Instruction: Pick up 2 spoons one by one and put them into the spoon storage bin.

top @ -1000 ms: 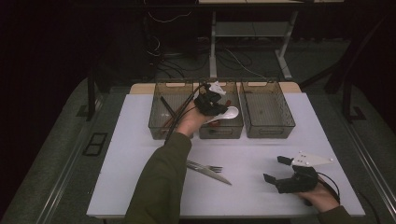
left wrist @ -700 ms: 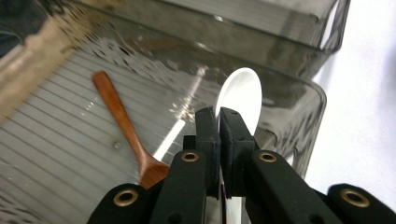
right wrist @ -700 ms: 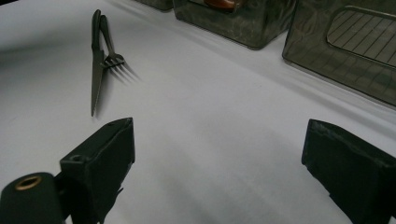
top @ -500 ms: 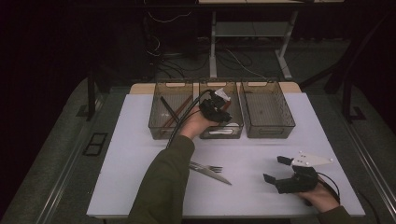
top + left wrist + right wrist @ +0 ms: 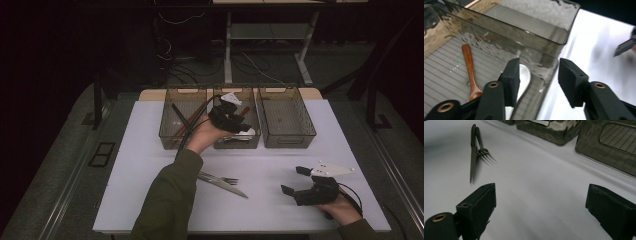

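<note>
White spoon (image 5: 523, 75) lies in the middle bin (image 5: 218, 94) beside a wooden spoon (image 5: 470, 72), because the left gripper (image 5: 231, 116), jaws just opening with nothing between them, let it go, while the right gripper (image 5: 300, 181) rests wide open near fork (image 5: 482, 143) and knife (image 5: 472, 152).

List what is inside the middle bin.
The middle bin holds a wooden spoon and a white spoon; the left gripper, jaws just opened, covers the white spoon's handle.
</note>
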